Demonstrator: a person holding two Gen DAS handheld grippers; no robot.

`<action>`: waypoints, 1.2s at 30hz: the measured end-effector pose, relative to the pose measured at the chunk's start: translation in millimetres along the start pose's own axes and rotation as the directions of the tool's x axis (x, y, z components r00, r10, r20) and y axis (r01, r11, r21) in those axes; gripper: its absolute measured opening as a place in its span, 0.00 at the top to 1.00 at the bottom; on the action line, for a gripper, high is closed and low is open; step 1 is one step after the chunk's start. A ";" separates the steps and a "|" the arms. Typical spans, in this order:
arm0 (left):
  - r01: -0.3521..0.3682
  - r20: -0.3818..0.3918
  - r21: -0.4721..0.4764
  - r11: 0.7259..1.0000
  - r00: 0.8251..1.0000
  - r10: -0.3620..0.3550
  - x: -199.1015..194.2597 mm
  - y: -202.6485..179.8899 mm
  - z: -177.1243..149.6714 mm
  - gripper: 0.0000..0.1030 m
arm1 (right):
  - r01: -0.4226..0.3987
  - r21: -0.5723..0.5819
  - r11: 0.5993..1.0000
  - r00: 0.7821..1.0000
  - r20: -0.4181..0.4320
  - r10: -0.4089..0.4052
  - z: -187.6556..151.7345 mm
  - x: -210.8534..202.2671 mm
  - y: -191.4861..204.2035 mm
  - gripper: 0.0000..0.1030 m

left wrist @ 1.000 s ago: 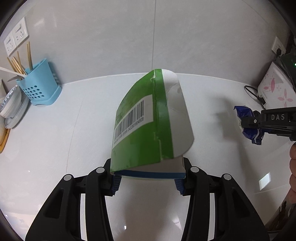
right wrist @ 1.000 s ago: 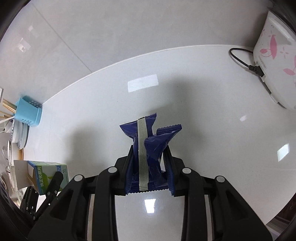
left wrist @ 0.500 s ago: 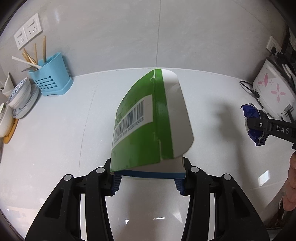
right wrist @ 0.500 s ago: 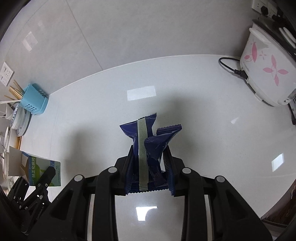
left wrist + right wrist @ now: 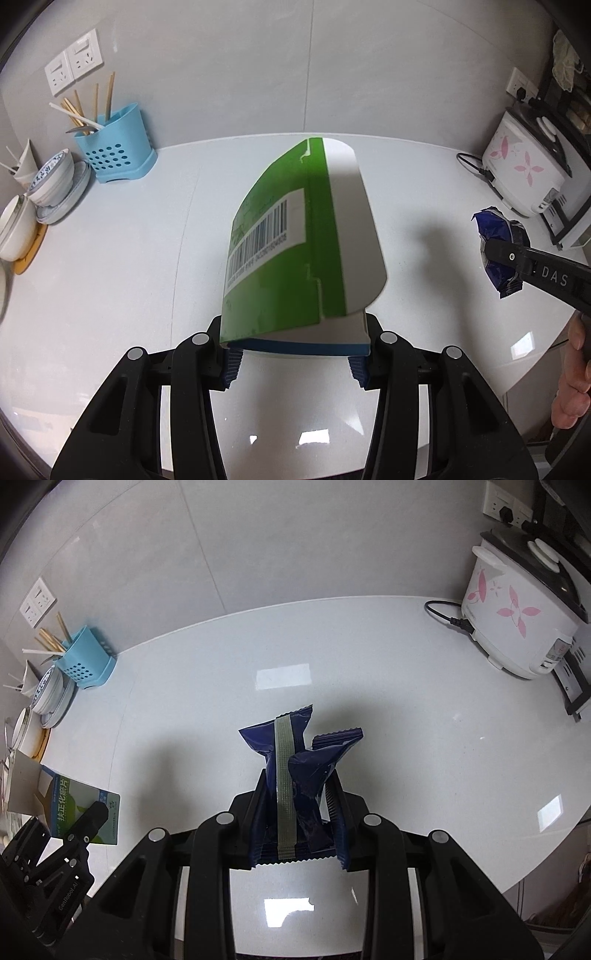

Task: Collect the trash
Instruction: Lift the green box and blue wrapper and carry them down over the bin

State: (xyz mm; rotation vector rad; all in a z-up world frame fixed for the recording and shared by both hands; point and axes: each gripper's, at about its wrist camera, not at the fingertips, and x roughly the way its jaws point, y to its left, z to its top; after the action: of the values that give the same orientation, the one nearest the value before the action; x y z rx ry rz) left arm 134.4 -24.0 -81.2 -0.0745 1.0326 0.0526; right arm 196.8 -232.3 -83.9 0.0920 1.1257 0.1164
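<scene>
Left hand-held gripper (image 5: 295,360) clamps one green carton (image 5: 295,254); right hand-held gripper (image 5: 297,827) clamps two blue wrappers (image 5: 295,760).

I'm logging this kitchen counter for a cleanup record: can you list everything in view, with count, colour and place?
Carton: 1, green and white with barcode, held above the counter in the left claw.
Snack wrapper: 1, dark blue with a silver strip, held in the right claw.
Utensil holder: 1, light blue, back left of the counter, sticks inside.
Bowls and plates: a stack, white and blue-patterned, left edge.
Rice cooker: 1, white with pink flowers, back right, black cord attached.
Wall sockets: 2 white plates, upper left wall.
Counter: 1, white, glossy.
Left claw: black, shut on the carton.
Right claw: black, shut on the wrapper.
Hand: 1, right edge of the left view.
</scene>
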 end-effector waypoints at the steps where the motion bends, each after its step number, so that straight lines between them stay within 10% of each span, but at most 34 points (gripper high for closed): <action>1: 0.000 0.000 0.000 1.000 1.000 0.000 -3.4 0.7 -3.5 0.56 | 0.001 -0.004 1.000 1.000 0.006 -0.001 -3.9 -3.0 1.4 0.73; 36: 0.059 -0.009 -0.022 0.998 0.998 -0.060 -91.5 45.1 -153.5 0.56 | -0.032 -0.154 0.988 0.997 0.070 0.043 -158.3 -67.8 65.0 0.73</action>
State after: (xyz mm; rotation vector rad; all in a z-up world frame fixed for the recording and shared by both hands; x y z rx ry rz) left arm -47.4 6.8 -82.7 -0.1253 1.0391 0.0094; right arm 21.9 -175.1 -82.4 -0.0194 1.0384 0.2310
